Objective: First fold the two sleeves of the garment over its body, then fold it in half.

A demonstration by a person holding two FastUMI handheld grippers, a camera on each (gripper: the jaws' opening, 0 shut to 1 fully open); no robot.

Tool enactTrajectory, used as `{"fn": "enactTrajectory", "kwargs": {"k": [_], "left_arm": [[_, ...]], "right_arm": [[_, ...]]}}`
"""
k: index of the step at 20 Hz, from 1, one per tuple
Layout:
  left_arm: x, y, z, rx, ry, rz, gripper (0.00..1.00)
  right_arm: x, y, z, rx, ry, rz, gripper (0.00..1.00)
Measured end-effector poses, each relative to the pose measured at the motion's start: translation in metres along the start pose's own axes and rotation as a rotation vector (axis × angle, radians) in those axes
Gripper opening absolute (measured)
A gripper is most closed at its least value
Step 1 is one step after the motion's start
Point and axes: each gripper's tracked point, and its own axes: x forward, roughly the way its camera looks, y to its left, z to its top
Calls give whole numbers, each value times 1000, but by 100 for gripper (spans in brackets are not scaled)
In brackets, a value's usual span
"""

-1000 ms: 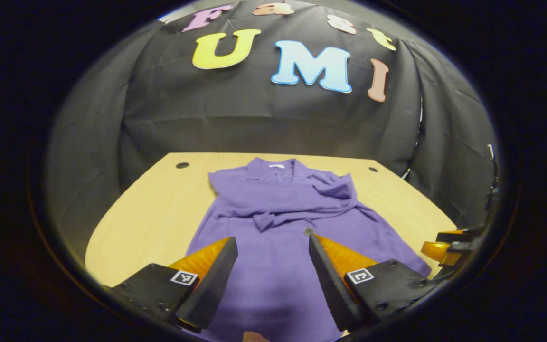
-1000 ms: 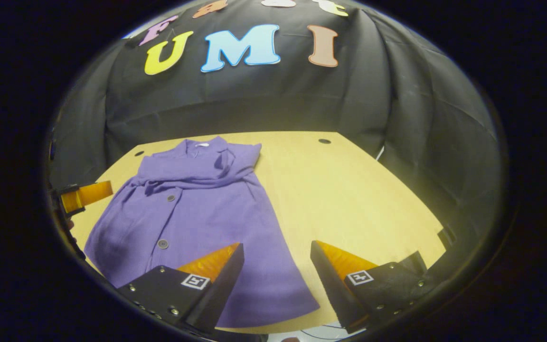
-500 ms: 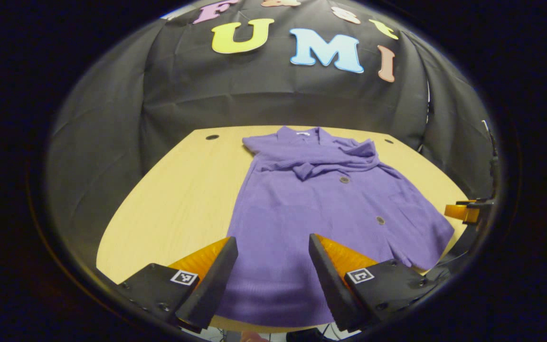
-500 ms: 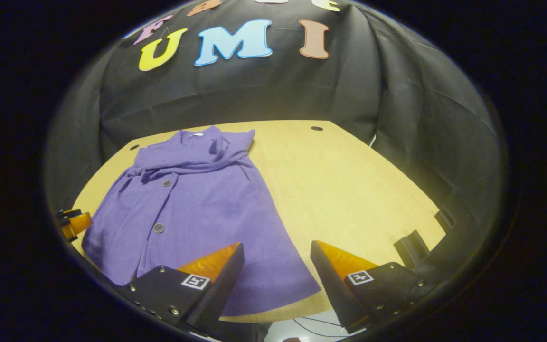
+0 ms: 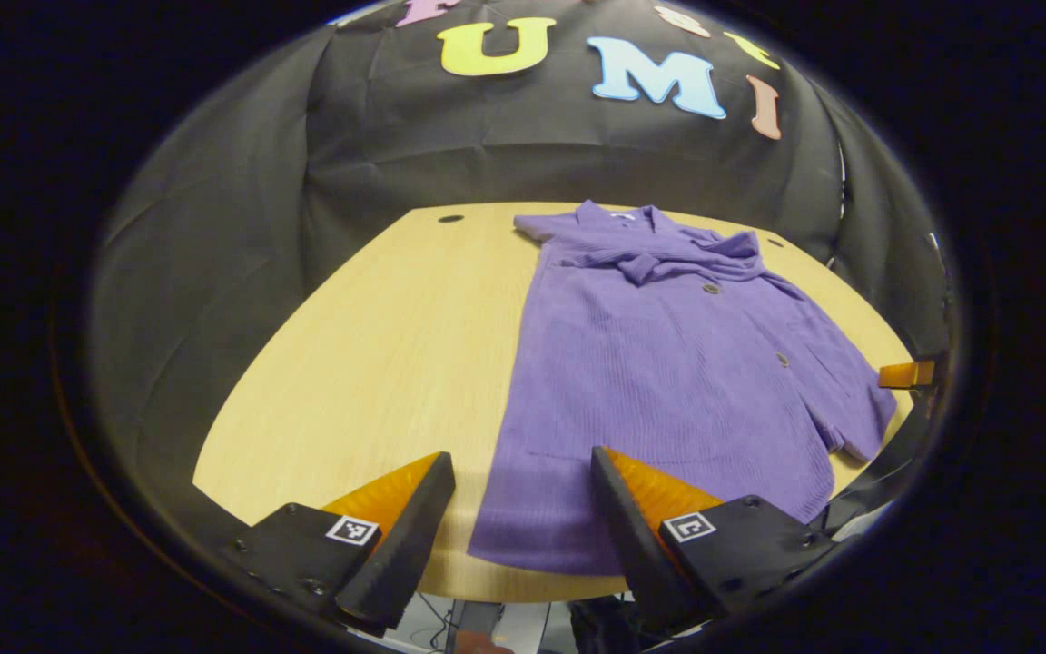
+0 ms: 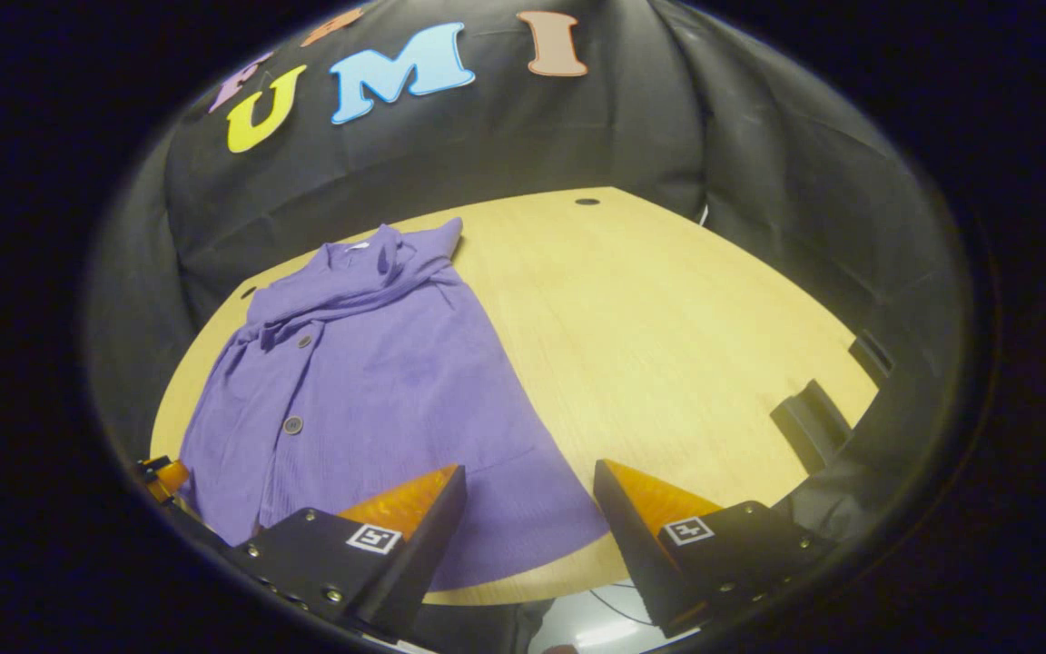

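A purple button-front garment (image 5: pixel 668 363) lies flat on the wooden table (image 5: pixel 378 363), its sleeves (image 5: pixel 659 263) already bunched across the chest near the collar, right of centre in the left gripper view. The left gripper (image 5: pixel 523 509) hovers spread above the hem's near corner. The right gripper (image 6: pixel 530 522) hangs equally spread over the opposite hem corner, gripping nothing.

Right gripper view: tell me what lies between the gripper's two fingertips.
In the right gripper view, the open right gripper frames the purple garment's hem corner lying flat, with bare wooden table beside it. Nothing else lies there.
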Motion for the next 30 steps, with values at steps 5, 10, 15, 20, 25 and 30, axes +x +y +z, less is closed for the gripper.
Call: {"fn": "enactTrajectory", "kwargs": {"k": [5, 10, 15, 20, 25, 30], "left_arm": [[3, -11, 2, 22, -5, -3, 98], [6, -36, 2, 49, 2, -36, 90], [7, -59, 1, 96, -4, -77, 53], [12, -65, 4, 101, 7, -79, 27], [6, -81, 10, 60, 40, -145, 7], [-12, -110, 45, -86, 26, -280, 7]], "right_arm": [[2, 18, -10, -20, 30, 62, 93], [7, 27, -20, -134, 45, 40, 100], [9, 32, -21, -205, 60, 31, 90], [8, 39, -16, -131, 51, 26, 51], [4, 46, -3, 24, 42, 58, 4], [-25, 66, 45, 48, -53, 129, 3]]}}
